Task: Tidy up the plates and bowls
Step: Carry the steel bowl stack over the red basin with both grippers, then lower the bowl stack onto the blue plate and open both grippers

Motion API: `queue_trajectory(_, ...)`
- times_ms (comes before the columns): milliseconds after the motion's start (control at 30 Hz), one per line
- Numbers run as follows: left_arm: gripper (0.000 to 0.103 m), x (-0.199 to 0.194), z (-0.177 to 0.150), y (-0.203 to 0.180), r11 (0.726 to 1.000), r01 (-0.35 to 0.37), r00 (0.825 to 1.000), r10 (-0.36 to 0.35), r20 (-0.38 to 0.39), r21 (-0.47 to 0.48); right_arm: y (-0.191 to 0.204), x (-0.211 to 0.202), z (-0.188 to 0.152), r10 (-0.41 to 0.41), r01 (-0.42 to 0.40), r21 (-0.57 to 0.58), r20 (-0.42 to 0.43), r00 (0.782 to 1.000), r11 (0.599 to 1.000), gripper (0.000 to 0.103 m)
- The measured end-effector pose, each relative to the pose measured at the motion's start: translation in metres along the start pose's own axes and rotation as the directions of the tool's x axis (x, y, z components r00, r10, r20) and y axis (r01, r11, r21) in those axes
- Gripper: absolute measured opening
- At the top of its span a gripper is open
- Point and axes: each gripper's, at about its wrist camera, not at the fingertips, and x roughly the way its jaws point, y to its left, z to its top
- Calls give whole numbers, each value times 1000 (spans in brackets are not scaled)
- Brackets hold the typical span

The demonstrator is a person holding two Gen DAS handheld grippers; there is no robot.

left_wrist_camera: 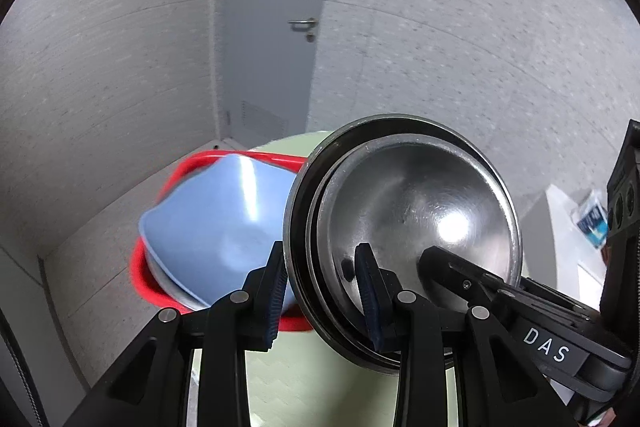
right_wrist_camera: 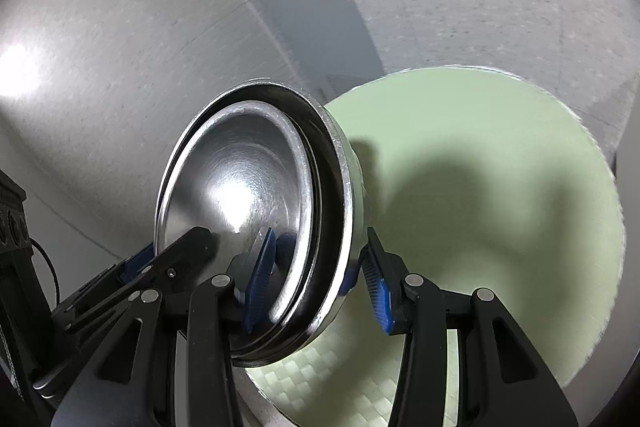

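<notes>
Steel bowls, nested and tilted above the green surface, are pinched at six o'clock by left gripper and right gripper; the inner bowl could slide out.

Black tongs, blue ribbed pads (silver rivets).

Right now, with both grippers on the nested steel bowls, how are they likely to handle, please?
The steel bowls look rigid and polished, so probably slippery in the left gripper and right gripper. Held on edge, the inner bowl may slide out.
</notes>
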Motion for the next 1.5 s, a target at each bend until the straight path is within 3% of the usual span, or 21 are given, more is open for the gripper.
queue_trajectory(467, 30, 34, 11, 63, 980, -127, 990, 116, -84, -152, 43, 98, 26, 52, -74, -127, -165, 985, 989, 44)
queue_trajectory(833, 31, 79, 32, 85, 968, -155, 976, 119, -183, -198, 49, 152, 28, 24, -69, -166, -261, 965, 984, 44)
queue_trajectory(1300, 30, 107, 44, 96, 971, -144, 972, 103, -211, -189, 55, 166, 32, -64, 6, -227, -249, 966, 974, 47)
queue_trajectory(1500, 46, 104, 46, 100, 972, -151, 975, 116, -191, -181, 57, 155, 31, -71, 20, -232, -212, 975, 973, 56)
